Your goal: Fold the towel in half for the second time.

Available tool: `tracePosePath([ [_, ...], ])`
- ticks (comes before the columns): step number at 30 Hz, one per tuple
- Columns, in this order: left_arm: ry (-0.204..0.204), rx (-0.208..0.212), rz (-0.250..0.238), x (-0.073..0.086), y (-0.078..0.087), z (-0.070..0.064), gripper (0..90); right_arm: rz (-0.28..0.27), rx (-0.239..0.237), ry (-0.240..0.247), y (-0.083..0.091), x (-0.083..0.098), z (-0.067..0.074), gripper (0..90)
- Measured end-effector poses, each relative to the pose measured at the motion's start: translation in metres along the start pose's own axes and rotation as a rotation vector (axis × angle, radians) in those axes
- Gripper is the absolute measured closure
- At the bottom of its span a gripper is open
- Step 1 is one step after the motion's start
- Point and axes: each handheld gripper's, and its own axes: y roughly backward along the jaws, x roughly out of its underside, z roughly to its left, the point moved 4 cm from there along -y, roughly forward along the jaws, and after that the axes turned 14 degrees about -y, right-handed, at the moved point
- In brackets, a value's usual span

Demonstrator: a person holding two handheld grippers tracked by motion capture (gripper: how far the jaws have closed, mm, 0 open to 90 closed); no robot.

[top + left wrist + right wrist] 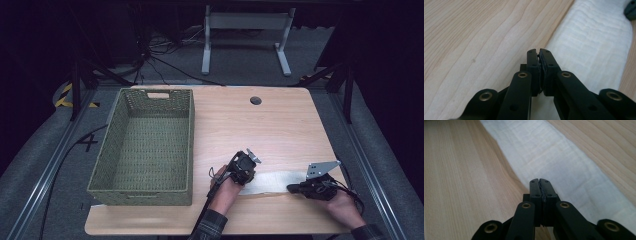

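- While both grippers' jaws were clamped on the white cloth (272, 181), left gripper (243, 170) at one end, right gripper (300, 189) at the other, it lay stretched along the worktop (250, 125)'s near edge.
- Folding looked unfinished; the green basket (150, 95) sat bare.

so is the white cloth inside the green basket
No, the white cloth lies flat on the table between the two grippers, to the right of the green basket.
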Motion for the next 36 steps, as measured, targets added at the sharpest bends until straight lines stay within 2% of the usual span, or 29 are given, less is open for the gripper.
tracePosePath([
  [8,0.032,-0.002,-0.023,0.019,0.013,-0.01,86.9,-0.007,0.017,-0.002,-0.006,-0.013,-0.012,89.7],
  [9,0.036,-0.01,-0.025,0.021,0.015,-0.012,86.9,-0.007,0.022,0.003,-0.007,-0.015,-0.013,89.6],
  [16,0.059,-0.004,-0.039,0.03,0.022,-0.023,87.0,-0.002,0.027,0.008,-0.016,-0.029,-0.02,89.7],
  [25,0.084,0.031,-0.066,0.038,0.027,-0.036,87.5,-0.013,0.014,0.0,-0.025,-0.043,-0.029,89.8],
  [32,0.053,0.068,-0.065,0.036,0.028,-0.049,87.9,-0.015,0.014,0.008,-0.031,-0.052,-0.033,89.8],
  [36,0.049,0.078,-0.071,0.036,0.027,-0.054,88.0,-0.021,0.008,0.009,-0.036,-0.058,-0.035,89.8],
])
